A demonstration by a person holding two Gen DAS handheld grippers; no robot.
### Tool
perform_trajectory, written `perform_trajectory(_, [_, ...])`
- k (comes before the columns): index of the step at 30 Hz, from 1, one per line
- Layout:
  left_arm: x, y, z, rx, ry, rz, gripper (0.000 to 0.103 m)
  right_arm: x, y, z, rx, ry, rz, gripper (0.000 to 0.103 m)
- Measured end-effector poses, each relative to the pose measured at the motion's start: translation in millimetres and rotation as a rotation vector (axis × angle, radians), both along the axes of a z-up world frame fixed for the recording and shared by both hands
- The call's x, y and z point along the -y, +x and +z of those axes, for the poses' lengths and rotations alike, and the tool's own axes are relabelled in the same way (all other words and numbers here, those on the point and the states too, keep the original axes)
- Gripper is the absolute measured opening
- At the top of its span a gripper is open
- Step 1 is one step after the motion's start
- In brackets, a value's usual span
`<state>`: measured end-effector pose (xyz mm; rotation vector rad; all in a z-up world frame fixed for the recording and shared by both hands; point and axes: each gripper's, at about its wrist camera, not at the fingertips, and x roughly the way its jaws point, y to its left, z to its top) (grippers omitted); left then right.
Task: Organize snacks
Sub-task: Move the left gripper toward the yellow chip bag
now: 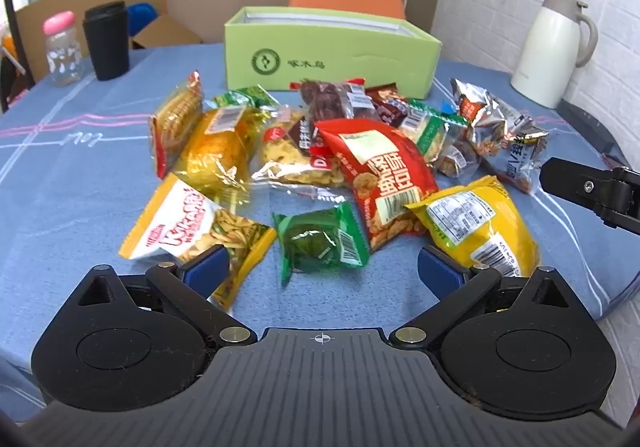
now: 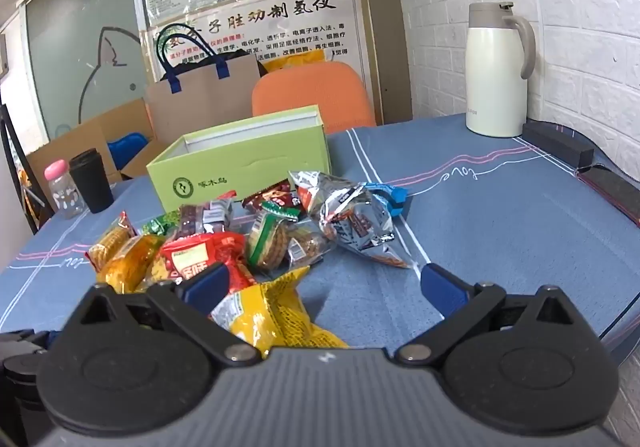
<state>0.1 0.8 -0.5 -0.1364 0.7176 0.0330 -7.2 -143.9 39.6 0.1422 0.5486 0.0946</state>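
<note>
Snacks lie in a loose heap on the blue-clothed counter, and none of them seems to have reached the green box behind the heap. What shows of the box's inside, a pale inner wall under the rim, looks bare in both views, though its floor is hidden. So the sorting looks barely begun, if at all; nearly everything is left to do.

Left tongs hang over the near edge of the heap with the jaws spread wide and nothing between the pads. A small green packet lies just ahead of them, a white and yellow bag sits by the left pad, and a yellow bag by the right pad. A red bag lies further in, overlapping its neighbours.

Right tongs are also wide open and empty. In that view the yellow bag sits low between the jaws, close to the left pad, but no pad presses on it. A silver packet lies beyond, at the heap's right edge, nearest the box.

About 12 or more packets are still loose, several overlapping, so each will likely need picking off the top one at a time. A white jug, a black cup and a pink-capped bottle stand well apart from the heap.
</note>
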Motion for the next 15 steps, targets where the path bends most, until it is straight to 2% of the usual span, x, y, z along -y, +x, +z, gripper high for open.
perform_trajectory(9, [0,-24,2,0.009,-0.008,0.017,0.09,1,-14,-5,0.013,-0.019,0.017,0.1])
perform_trajectory(11, [3,-11,-4,-0.012,-0.009,-0.032,0.09,1,-17,-3,0.028,-0.014,0.024,0.1])
perform_trajectory(15, [1,-12,0,-0.001,-0.015,-0.034,0.09,0,-23,1,0.067,0.014,0.039,0.1])
